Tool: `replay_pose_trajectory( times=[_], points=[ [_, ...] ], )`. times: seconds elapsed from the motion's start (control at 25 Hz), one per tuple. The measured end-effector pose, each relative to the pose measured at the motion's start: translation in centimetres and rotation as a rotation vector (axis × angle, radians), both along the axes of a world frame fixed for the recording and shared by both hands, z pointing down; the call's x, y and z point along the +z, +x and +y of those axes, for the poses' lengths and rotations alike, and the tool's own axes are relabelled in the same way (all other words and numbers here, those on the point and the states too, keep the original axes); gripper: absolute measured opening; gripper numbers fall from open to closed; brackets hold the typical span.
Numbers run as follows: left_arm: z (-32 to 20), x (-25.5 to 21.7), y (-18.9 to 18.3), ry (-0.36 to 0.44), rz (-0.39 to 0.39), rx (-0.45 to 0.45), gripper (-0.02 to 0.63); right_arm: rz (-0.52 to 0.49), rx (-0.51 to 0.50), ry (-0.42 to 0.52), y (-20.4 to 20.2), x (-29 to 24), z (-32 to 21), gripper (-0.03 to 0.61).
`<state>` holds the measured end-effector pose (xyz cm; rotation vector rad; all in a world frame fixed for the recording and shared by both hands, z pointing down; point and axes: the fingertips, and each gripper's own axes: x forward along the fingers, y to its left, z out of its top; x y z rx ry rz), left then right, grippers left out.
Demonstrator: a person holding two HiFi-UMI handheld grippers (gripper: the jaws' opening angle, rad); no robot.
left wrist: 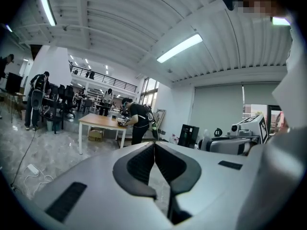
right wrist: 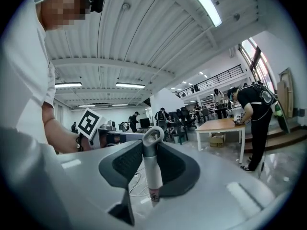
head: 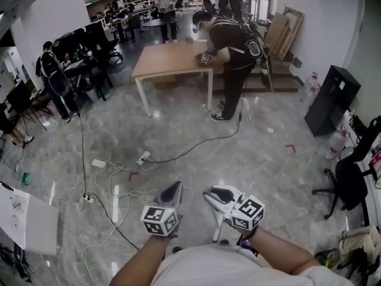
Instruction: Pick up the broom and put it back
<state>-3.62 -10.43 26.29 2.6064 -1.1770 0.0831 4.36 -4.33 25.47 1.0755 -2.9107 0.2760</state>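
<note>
Broom position: the broom (right wrist: pixel 152 176) stands upright between the jaws of the right gripper (head: pixel 208 193), lower centre of the head view. Its handle hangs down below that gripper towards the floor (head: pixel 256 154).
Right gripper: pinching the broom handle just under its top end.
Left gripper: the left gripper (left wrist: pixel 154 143) has its jaws pressed together with nothing between them, just left of the right one.
Broom look: a slim pale handle with a grey looped cap on top and a small dark mark lower down; the brush end is hidden.
Count: one table (head: pixel 172 58) at upper centre, one person (head: pixel 229 40) bent over it, one broom, two grippers.
</note>
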Motion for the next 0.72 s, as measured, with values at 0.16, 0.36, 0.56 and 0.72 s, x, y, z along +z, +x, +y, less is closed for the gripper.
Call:
replay_pose_trajectory(
  times=[0.16, 0.36, 0.56, 0.72],
  points=[
    [-0.3, 1.8, 3.2, -0.020, -0.011, 0.045, 0.009, 0.030, 0.092, -0.040, 7.3, 2.6, 1.7, 0.094],
    [0.7, 5.3, 8.7, -0.086, -0.030, 0.116, 0.009, 0.073, 0.242, -0.123, 17.2, 6.6, 5.7, 0.095],
    [1.0, 7.5, 12.6, -0.130, -0.009, 0.139, 0.009, 0.131, 0.316, -0.184, 23.4, 8.8, 8.8, 0.095],
    [1.2, 11.2, 11.3, -0.173, -0.015, 0.120, 0.009, 0.249, 0.255, -0.212, 21.0, 11.5, 8.1, 0.097]
  ],
)
